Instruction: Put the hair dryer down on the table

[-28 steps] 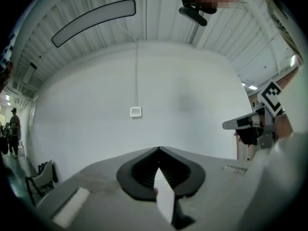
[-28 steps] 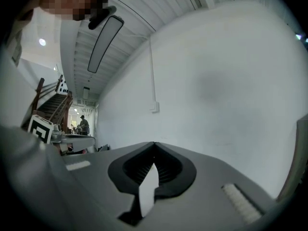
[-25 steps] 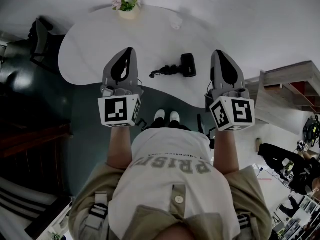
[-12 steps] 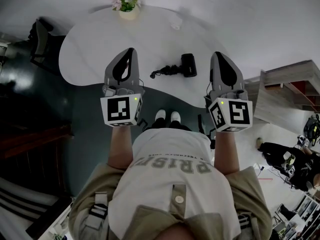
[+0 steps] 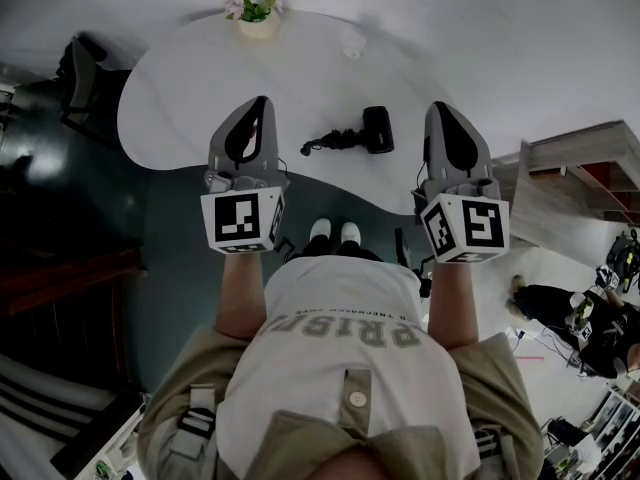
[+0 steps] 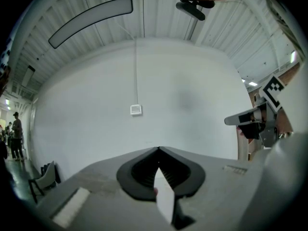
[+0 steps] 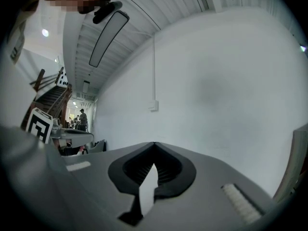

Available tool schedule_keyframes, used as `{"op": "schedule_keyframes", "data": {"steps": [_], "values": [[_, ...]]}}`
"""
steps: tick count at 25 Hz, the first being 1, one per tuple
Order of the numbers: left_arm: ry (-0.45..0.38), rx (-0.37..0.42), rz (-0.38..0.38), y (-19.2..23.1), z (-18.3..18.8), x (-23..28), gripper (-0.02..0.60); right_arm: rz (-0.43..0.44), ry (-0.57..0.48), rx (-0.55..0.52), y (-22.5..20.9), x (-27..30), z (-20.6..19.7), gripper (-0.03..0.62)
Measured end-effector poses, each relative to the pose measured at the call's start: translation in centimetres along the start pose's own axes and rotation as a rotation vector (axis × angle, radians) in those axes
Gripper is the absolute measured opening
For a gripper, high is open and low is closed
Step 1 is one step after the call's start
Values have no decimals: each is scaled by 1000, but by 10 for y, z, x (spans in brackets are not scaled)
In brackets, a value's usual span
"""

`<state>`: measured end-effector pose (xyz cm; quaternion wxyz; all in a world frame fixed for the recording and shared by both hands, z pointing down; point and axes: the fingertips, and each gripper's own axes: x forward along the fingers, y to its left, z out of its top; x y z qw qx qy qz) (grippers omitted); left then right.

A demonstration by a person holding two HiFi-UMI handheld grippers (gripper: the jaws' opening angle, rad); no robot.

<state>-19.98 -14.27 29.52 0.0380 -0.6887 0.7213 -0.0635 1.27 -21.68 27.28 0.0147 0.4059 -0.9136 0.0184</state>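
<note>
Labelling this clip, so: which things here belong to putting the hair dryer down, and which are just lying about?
Job: hair dryer, on the table; left claw, right claw, both shut, empty.
Lying about: flower pot; small white object; chair.

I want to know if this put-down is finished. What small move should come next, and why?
Probably nothing more than drawing the hands back: the hair dryer already lies on the table, and the left hand-held gripper and right hand-held gripper are both shut, empty and apart from it.

Smooth matt white table [image 5: 200, 98]
</note>
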Motion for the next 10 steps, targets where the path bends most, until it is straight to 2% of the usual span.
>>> {"op": "schedule_keyframes", "data": {"steps": [10], "values": [[-2,-14,1,0,-2,0,8,3,3,-14,2,1,0,0]]}}
